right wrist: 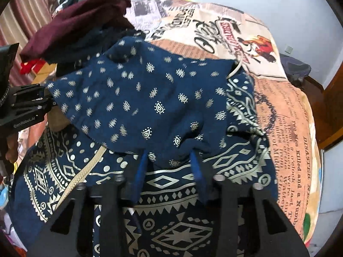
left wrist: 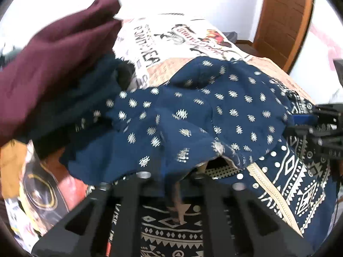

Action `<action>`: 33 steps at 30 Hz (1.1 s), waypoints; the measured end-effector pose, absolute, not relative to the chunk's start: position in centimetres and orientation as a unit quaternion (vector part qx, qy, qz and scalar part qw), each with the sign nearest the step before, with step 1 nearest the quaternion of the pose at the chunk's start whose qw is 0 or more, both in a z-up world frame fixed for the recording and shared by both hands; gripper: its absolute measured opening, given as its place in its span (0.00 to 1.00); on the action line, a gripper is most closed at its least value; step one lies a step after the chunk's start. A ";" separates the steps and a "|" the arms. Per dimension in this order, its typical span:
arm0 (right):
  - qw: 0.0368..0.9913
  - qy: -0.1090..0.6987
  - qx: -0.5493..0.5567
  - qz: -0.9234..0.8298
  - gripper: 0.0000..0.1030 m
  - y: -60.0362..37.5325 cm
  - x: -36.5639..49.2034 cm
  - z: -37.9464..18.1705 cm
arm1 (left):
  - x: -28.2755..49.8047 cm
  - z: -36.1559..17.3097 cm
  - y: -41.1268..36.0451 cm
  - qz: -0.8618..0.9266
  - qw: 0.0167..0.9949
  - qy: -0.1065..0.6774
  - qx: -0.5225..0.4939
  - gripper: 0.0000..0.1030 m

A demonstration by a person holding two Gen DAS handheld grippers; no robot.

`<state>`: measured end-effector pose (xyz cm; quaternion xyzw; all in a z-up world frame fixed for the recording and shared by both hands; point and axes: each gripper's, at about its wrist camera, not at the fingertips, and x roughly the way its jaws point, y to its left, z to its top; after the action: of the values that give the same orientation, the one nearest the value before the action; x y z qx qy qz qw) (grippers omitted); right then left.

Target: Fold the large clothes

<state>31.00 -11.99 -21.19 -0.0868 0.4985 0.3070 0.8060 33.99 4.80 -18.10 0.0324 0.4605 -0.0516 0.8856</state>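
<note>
Navy cotton garment with small silver motifs and a broad geometric border [right wrist: 137, 98], lying rumpled at the centre of the newsprint-patterned bedspread [right wrist: 285, 115], one flap turned over the border. Left gripper [left wrist: 169, 177] is closed on the flap's near edge; right gripper [right wrist: 169, 167] straddles a fabric ridge, jaws part-closed, contact unclear. Folding is judged early: creases remain, and a maroon heap of clothes [right wrist: 81, 21] waits at 10 o'clock.

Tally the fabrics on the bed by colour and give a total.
Navy with silver print: 1, the patterned garment
Maroon: 1, the bunched cloth
Red: 1, a small scrap beside the pile
Cream and tan print: 1, the bedspread
Total: 4
</note>
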 end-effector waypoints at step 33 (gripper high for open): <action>0.821 0.491 -0.062 0.287 0.31 -17.8 26.1 -16.5 | 24.4 -17.6 6.8 -0.052 0.868 0.494 0.011 0.51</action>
<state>26.15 -17.83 -16.49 -0.0617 0.4905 0.2868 0.8206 24.42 6.84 -17.57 0.0111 0.4941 -0.0521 0.8678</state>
